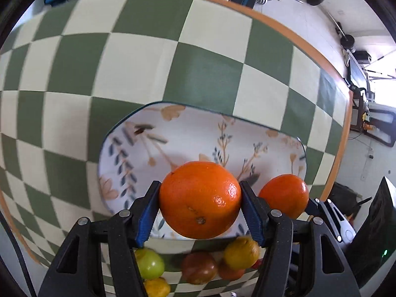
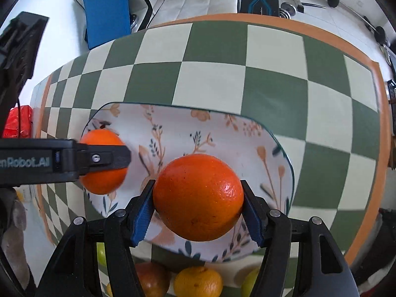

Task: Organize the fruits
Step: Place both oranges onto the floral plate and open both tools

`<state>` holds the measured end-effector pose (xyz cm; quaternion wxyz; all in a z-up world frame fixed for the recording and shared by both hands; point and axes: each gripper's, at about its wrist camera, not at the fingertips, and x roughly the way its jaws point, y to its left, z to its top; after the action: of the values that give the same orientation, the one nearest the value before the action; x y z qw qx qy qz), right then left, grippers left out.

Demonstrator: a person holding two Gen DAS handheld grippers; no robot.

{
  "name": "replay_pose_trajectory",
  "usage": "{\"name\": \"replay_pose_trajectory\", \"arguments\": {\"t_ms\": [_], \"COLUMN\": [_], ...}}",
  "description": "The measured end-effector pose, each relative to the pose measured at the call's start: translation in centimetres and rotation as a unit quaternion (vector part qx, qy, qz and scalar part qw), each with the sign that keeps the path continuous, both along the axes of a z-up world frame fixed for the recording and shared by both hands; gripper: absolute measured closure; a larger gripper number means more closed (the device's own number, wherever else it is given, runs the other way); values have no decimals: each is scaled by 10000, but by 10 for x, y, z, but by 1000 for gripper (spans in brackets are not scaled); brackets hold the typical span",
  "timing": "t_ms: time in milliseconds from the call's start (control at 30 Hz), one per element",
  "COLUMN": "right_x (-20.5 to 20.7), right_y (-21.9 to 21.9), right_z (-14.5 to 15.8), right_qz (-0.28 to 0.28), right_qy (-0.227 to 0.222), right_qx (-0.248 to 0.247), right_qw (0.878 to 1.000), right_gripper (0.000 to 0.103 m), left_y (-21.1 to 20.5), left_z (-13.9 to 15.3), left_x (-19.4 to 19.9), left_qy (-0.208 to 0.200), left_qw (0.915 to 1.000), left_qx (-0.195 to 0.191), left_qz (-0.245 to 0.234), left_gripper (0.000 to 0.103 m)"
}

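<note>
The left gripper (image 1: 200, 204) is closed on an orange (image 1: 200, 199), its blue pads (image 1: 148, 219) pressing the fruit at its widest part. The right gripper (image 2: 198, 204) grips a second orange (image 2: 198, 196) the same way. Both oranges hang above the floral plate (image 2: 222, 133), which lies on the checkered surface (image 2: 210, 74); whether either fruit touches the plate cannot be told.

In the right wrist view, the left gripper's orange (image 2: 102, 133) sits over the plate's left end, and the right gripper's orange is over the middle. The remaining fruits, including a green one (image 1: 151, 263) and a yellow one (image 1: 241, 252), lie on the surface just beside the plate's near rim.

The step in hand appears to be placement. Lower each orange until it rests on the plate before opening. Keep the two fruits apart. Release slowly, because a round fruit is likely to roll toward the rim.
</note>
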<state>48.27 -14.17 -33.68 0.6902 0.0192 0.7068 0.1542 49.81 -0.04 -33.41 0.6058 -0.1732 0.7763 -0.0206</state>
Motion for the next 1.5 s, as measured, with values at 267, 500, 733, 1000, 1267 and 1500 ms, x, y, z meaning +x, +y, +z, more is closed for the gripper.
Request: {"name": "replay_pose_trajectory", "arguments": {"t_ms": [267,500,733,1000,1267,1500], "right_x": [22,19,-5,-48,-84,-121], "right_y": [-6,-32,-55,-60,-45,-43], "right_z": [-13,-8,22,60,105,152], "right_qz": [-12,-327,-652,-983,-1142,-1131], "right_qy": [170,330,52,-336,-928,-1359], "right_qx": [29,183,-108,-406,-641,-669], "right_qw": [9999,9988,9978,9938,9870,9820], "right_gripper": [35,14,8,8,8,8], "left_y": [6,5,13,22,21,21], "left_z": [-20,-6,37,83,119,158], "left_x": [13,17,7,-39,-89,-130], "left_qy": [292,115,-639,-1523,-2015,-2406], "left_qw": [9990,9999,9946,9711,9609,9531], "left_qx": [-194,-43,751,1723,1800,1744], "left_qz": [294,95,-321,-632,-610,-570], "left_gripper": [42,14,13,13,13,13]}}
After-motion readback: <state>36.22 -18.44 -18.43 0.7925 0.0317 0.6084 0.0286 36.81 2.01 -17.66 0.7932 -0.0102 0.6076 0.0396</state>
